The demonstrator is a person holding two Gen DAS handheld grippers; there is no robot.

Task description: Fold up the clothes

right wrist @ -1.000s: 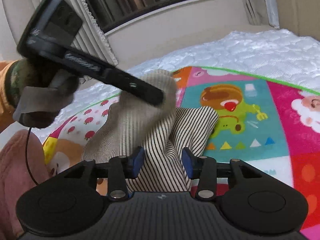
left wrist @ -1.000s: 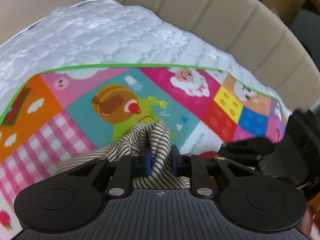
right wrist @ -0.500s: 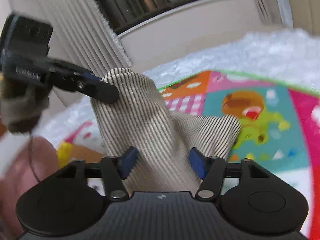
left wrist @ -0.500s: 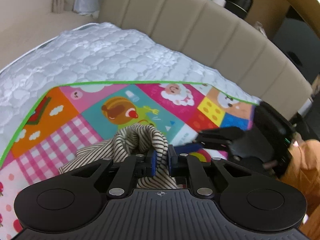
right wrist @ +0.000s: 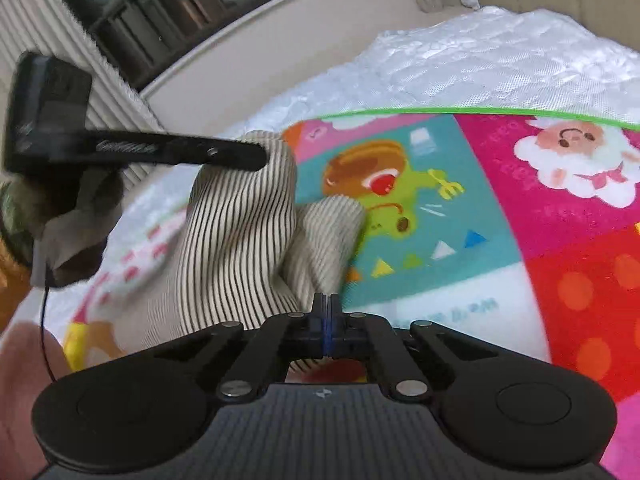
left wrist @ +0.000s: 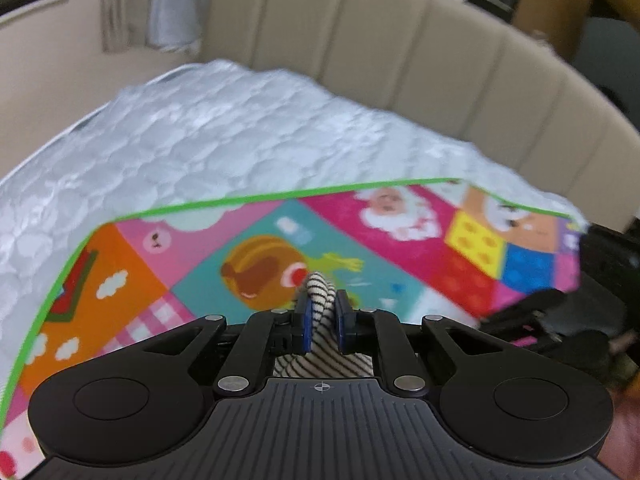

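A black-and-white striped garment [right wrist: 236,236] is lifted off the colourful play mat [right wrist: 500,208] on the bed. My left gripper [left wrist: 321,322] is shut on a bunched fold of the striped garment [left wrist: 318,292] and holds it high; it also shows in the right wrist view [right wrist: 240,156], pinching the garment's peak. My right gripper [right wrist: 327,320] has its jaws closed together at the garment's lower edge; whether cloth sits between them is hard to tell. The right gripper shows dark and blurred at the right of the left wrist view [left wrist: 532,320].
The mat lies on a white quilted mattress [left wrist: 240,140]. A beige padded headboard [left wrist: 420,52] stands behind it. A window with blinds [right wrist: 160,20] is at the far left. My hand and sleeve [right wrist: 16,264] are at the left edge.
My left gripper has risen with the garment, pulling it up into a peak. My right gripper has closed from wide open to shut at the garment's lower edge.
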